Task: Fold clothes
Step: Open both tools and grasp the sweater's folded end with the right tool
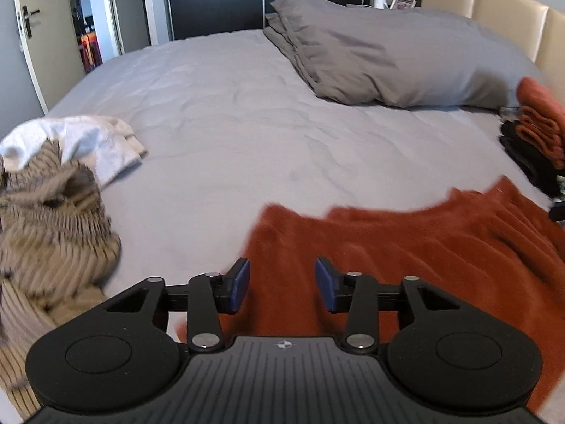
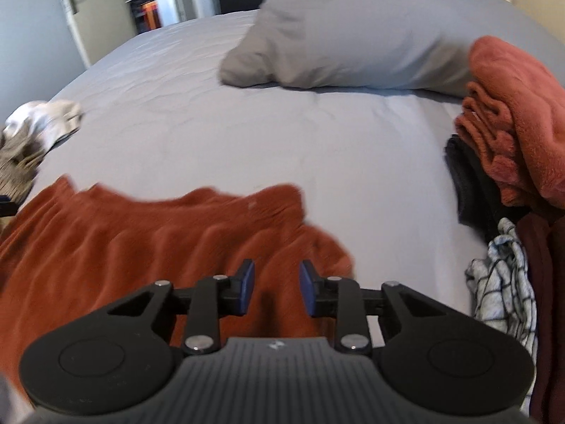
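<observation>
The rust-orange garment [image 1: 406,247] lay spread on the bed [image 1: 229,123] beneath both released tools, the left hand-held gripper [image 1: 281,284] and right hand-held gripper [image 2: 276,288] poised at its near edge, seemingly for gripping.

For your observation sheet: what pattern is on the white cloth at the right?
Black grid checks on the white cloth; right wrist view.

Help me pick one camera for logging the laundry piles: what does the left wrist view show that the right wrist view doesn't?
Only the left wrist view shows the beige padded headboard and a close look at the tan ribbed garment. Only the right wrist view shows the white black-checked cloth. Both share the spread rust-orange fleece garment, the grey pillow, the grey bedsheet, the crumpled white garment and an open gripper: left, right.
</observation>
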Tool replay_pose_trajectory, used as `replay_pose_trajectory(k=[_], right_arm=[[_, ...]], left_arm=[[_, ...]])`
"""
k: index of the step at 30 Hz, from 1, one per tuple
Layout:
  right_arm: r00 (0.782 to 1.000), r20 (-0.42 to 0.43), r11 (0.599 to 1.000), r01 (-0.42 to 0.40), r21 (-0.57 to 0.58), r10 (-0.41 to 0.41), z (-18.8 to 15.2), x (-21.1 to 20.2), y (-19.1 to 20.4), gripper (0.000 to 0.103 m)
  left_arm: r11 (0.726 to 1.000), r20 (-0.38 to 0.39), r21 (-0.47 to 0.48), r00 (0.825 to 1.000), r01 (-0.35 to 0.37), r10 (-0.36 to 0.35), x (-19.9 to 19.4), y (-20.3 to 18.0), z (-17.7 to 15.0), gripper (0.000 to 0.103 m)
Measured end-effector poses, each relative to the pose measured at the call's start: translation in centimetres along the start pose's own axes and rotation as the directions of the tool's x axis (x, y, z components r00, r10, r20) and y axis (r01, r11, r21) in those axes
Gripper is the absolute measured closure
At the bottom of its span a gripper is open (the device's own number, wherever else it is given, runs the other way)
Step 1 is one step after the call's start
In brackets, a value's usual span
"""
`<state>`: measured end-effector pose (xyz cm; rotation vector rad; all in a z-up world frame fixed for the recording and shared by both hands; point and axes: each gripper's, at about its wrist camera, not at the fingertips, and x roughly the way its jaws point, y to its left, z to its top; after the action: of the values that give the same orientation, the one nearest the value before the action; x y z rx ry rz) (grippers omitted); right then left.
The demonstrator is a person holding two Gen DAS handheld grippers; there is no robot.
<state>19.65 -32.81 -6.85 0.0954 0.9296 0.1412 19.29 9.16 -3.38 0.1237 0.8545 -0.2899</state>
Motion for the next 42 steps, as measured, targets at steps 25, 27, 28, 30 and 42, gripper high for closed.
replay_pose_trajectory(k=[25, 27, 28, 30, 42], right_arm=[[0.986, -0.126, 0.966, -0.072, 0.249, 0.106, -3.6, -0.1, -5.1, 0.035], [0.979, -0.163, 0.954, -0.075, 0.29, 0.126, -3.7, 1.0, -5.8, 0.035], [0.974, -0.181, 0.952, -0.079, 0.297, 0.137, -3.7, 1.6, -6.0, 0.035], [0.963, -0.225, 0.956, -0.084, 0.279, 0.151, -3.9, 2.8, -6.0, 0.035], [0.939, -0.219, 0.932, -0.193, 0.305, 0.266, -3.5, 7.0, -6.2, 0.034]], left_arm=[[0.992, -0.022, -0.119, 0.999, 0.034, -0.036, -2.1, -4.0, -3.9, 0.062], [0.986, -0.025, -0.148, 0.997, 0.074, -0.079, -2.2, -5.0, -3.6, 0.062], [0.983, -0.033, -0.16, 0.995, 0.093, -0.099, -2.1, -5.6, -3.3, 0.062], [0.976, -0.087, -0.182, 0.987, 0.117, -0.135, -1.1, -6.7, -2.6, 0.062], [0.988, -0.264, -0.09, 0.953, 0.126, -0.146, 5.7, -13.0, -0.3, 0.07]])
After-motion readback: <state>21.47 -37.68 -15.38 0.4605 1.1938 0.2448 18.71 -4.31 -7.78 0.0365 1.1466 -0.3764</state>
